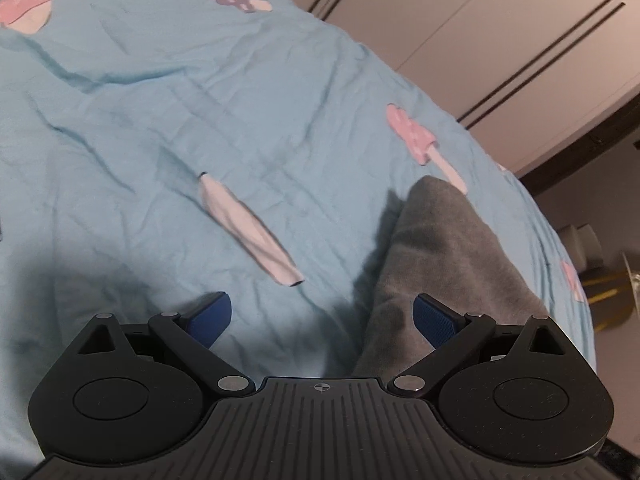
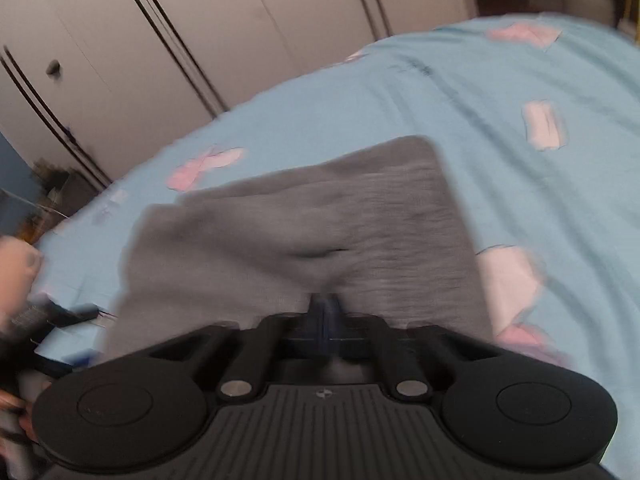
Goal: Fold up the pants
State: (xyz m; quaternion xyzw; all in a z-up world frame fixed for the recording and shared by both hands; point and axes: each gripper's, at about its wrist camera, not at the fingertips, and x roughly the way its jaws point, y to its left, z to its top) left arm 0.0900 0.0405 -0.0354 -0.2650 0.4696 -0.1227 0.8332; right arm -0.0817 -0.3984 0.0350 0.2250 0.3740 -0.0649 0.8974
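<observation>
Lying on a light-blue mushroom-print bed sheet (image 1: 180,120): grey knit pants (image 2: 304,220), folded. Right gripper (image 2: 325,312) fingers pinched together on their near edge; left gripper (image 1: 322,318) fingers spread wide, empty, beside them.

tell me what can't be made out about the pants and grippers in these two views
- Gray pants, right wrist view: motion blur hides seams; near edge is behind the shut right gripper, so a pinch of cloth is unclear.
- Pants, left wrist view: only one strip shows, lower part behind the open left gripper.
- Bedsheet prints are smeared in the right view.
</observation>
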